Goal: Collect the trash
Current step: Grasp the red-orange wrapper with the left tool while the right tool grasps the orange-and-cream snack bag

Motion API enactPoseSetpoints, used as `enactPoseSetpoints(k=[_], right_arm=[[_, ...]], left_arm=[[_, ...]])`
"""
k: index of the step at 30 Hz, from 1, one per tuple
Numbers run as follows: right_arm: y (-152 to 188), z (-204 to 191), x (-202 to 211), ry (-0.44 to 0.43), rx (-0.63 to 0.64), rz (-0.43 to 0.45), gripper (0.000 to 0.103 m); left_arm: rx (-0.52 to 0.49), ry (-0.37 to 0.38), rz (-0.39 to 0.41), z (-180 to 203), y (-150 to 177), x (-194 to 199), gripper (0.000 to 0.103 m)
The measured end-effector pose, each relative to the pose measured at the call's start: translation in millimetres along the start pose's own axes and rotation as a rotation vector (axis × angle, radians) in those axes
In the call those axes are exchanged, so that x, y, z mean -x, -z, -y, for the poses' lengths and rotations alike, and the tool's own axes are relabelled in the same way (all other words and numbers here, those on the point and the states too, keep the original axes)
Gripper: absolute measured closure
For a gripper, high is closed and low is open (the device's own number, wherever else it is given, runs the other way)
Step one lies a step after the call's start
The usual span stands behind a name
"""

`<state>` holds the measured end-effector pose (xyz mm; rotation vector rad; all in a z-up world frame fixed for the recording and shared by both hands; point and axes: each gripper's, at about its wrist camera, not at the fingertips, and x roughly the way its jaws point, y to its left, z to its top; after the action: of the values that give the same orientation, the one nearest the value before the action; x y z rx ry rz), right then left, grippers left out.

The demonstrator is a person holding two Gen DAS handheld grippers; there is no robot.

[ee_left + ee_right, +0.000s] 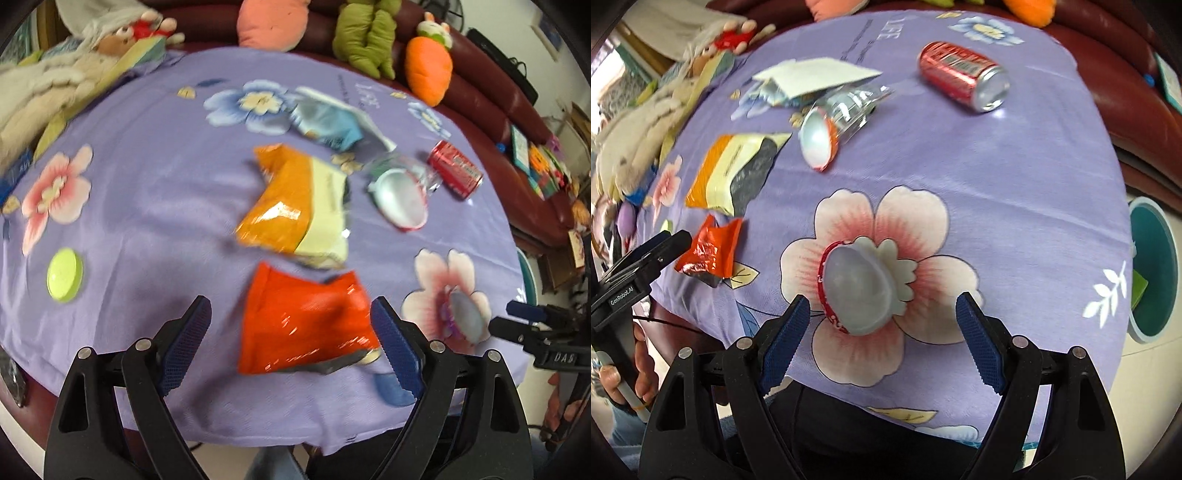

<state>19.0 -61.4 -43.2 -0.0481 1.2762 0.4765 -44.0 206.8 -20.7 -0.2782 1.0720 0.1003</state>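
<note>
Trash lies on a purple flowered cloth (pixel 155 192). My left gripper (pixel 291 314) hangs open over a red-orange snack wrapper (pixel 303 325), which lies between the spread jaws, untouched. Beyond it are an orange and cream bag (pixel 291 199), a blue packet (pixel 325 122), a clear cup with a red rim (pixel 400 197) and a red soda can (pixel 456 170). My right gripper (pixel 882 308) is open above a small overturned plastic cup (pixel 858 291) with a red rim, lying on a printed flower. The red soda can (pixel 964 75) lies on its side further back.
A green disc (pixel 64 275) rests at the cloth's left. Plush toys, including a carrot (pixel 428 70), sit on the dark red sofa (pixel 491 99) behind. A teal bin (pixel 1156 269) stands on the floor at the right. A hand (pixel 639 373) holds the left gripper's handle.
</note>
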Motion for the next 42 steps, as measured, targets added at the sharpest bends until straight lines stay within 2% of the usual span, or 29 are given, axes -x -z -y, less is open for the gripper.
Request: enactPoseSetpoints(k=[10,15,17,19,21,22,31,37,38,40,42], right_arm=[[-4.8,-13.8,-19.1,0.032,0.034,-0.041,0.025],[-9.1,-9.9,-18.8,0.042,0.018,-0.042,0.025],[-11.3,-10.8,-18.8,0.043,0.016,-0.041,0.025],[-13.8,-11.9,-18.5,0.044,0.019,-0.039,0.025],[-16.3,-12.4,-19.5,0.044,0.015,-0.04,0.025],[-17.6,-12.2,-19.8,0.043,0.012,-0.041,0.025],[-32.6,-15.4,-23.3,0.044,-0.01,-0.041,0.025],[-57.2,-49.9,-21.9,0.015,0.055,-0.022,0.025],[-62.8,-58.7,-22.3,0.0,0.066,-0.02,0.025],[-72.4,-75.9,-24.2,-0.013,0.091,-0.015,0.025],[-83.0,-94.8,-28.0,-0.037,0.12,-0.008,0.025]], left_arm=[[0.003,0.046,-0.073,3.2,9.2,-39.1,0.014],[-0.033,0.091,-0.046,13.3,10.4,-39.6,0.015],[-0.056,0.093,-0.019,17.1,12.1,-36.6,0.033],[-0.059,0.109,-0.019,17.6,12.6,-36.6,0.057],[-0.057,0.107,0.004,16.7,11.4,-33.8,0.068],[-0.049,0.121,0.011,15.4,10.3,-31.8,0.07],[-0.041,0.22,0.073,10.1,-5.1,1.2,0.071],[0.05,0.239,0.144,-30.5,-14.2,35.6,0.071],[0.068,0.233,0.159,-38.2,-16.4,39.5,0.071],[0.106,0.174,0.194,-57.4,-22.0,44.7,0.071],[0.154,0.139,0.201,-76.5,-29.6,39.8,0.071]])
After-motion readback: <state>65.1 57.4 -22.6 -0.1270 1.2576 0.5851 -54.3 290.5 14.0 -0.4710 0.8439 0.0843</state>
